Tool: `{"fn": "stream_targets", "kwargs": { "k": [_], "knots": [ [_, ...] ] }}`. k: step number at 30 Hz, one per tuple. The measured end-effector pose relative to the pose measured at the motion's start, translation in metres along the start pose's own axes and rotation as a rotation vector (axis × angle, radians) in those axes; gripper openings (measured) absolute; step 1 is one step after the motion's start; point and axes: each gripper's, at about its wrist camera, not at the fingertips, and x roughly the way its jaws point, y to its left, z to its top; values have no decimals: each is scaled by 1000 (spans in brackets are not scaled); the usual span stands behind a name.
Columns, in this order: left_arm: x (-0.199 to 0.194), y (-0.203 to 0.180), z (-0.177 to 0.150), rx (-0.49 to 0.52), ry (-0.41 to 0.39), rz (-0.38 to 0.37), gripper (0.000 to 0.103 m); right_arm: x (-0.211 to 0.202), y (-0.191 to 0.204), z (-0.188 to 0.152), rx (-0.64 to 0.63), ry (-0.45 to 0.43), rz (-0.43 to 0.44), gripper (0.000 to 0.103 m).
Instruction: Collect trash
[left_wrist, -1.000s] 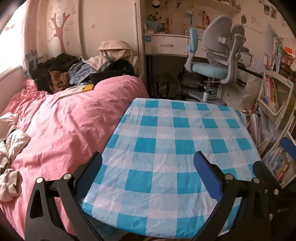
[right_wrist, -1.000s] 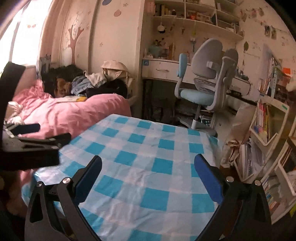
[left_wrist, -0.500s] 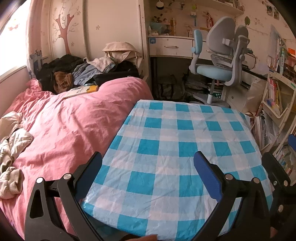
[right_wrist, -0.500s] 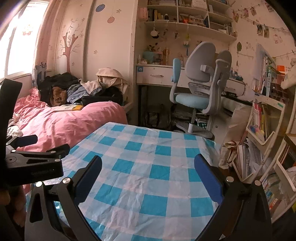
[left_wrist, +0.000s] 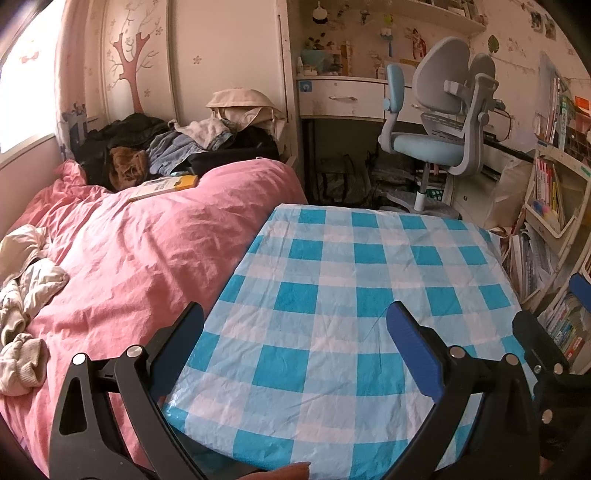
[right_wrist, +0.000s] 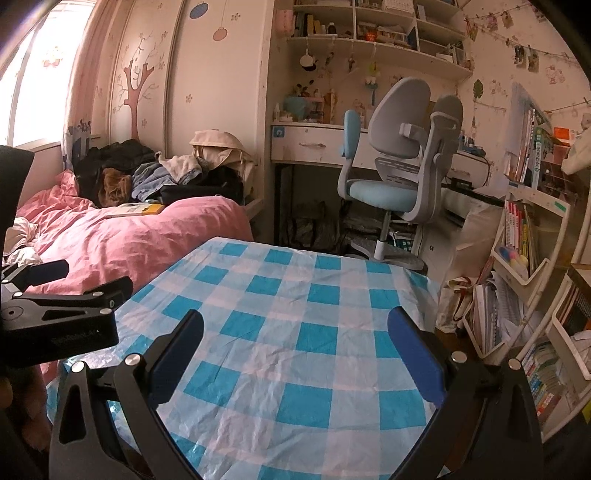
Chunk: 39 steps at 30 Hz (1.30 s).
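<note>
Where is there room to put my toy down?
The checked tablecloth is bare from the pink quilt on its left to the bookshelf on its right. The middle of the quilt is free too. The clothes pile and yellow book crowd the bed's far end.

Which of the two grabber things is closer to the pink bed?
The left gripper. It hangs over the checked table's edge right beside the pink bed. The right gripper sits farther over the table, with the left one between it and the bed.
</note>
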Motion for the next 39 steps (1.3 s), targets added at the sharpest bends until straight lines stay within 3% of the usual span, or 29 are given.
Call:
{"fn": "stream_targets", "kwargs": {
  "k": [21, 27, 36, 38, 39],
  "knots": [
    [8, -11, 5, 35, 3, 13, 95, 20, -13, -3, -1, 58, 6, 95],
    [22, -12, 2, 47, 38, -55, 96, 62, -26, -13, -20, 210, 31, 95],
    [31, 2, 2, 15, 65, -69, 96, 154, -51, -53, -86, 490, 66, 95],
    [27, 0, 1, 32, 50, -91, 96, 163, -62, -54, -8, 535, 106, 95],
    [26, -2, 1, 43, 45, -97, 96, 165, -65, -53, -7, 540, 77, 96]
  ]
}}
